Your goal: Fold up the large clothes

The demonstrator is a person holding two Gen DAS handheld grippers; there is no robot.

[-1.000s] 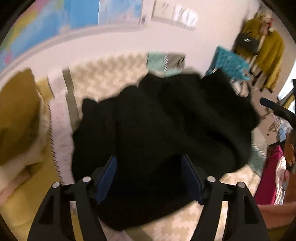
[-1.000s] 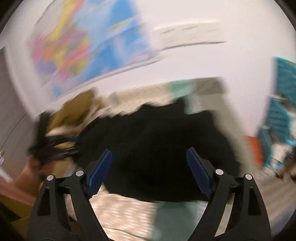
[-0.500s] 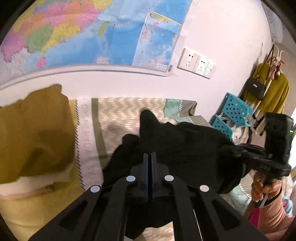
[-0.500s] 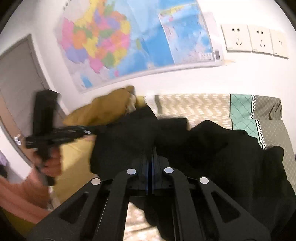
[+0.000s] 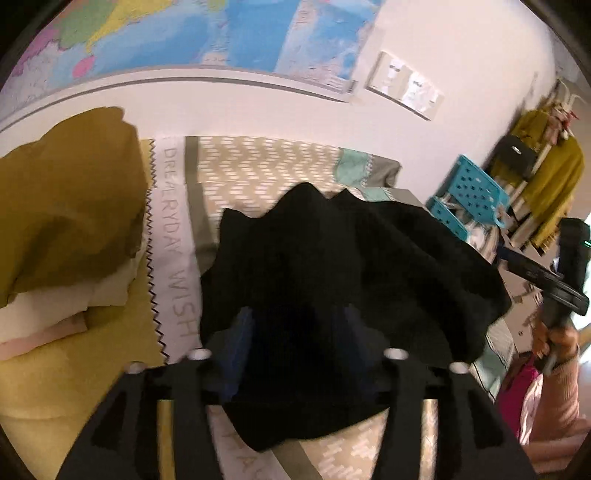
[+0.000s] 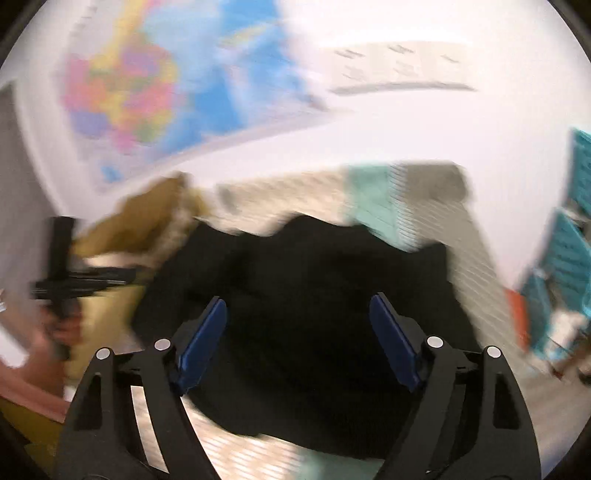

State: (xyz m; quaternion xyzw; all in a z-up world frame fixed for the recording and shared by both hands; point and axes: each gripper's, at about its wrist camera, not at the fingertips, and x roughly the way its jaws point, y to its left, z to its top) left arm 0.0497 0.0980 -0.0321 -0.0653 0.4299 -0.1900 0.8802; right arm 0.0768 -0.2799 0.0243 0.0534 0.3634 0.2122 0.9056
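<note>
In the left wrist view, a mustard-yellow cloth (image 5: 70,199) lies heaped at the far left, on top of some pale folded fabric (image 5: 48,317). Just to its right runs a white strip with grey letters (image 5: 173,240), part of the patterned bedspread (image 5: 258,170) that covers the surface. In the middle lies the black garment (image 5: 351,280), bunched up with several folds, resting on the bedspread. The left gripper (image 5: 297,347) is over the near edge of this garment; its two blue-padded fingers (image 5: 240,343) are spread apart, with black fabric between them but not pinched. On the wall above hangs a colourful map (image 5: 221,33). Further right stands a turquoise stool with holes (image 5: 465,195), and behind it yellow clothes hang on a rack (image 5: 554,173). At the far right edge, the person's right hand (image 5: 554,339) holds the handle of the other tool.

The right wrist view is blurred. At its left edge the left hand (image 6: 62,328) holds a black handle. The right gripper (image 6: 297,339) is wide open above the black garment (image 6: 306,266), both blue pads (image 6: 201,343) clear of the fabric.
</note>
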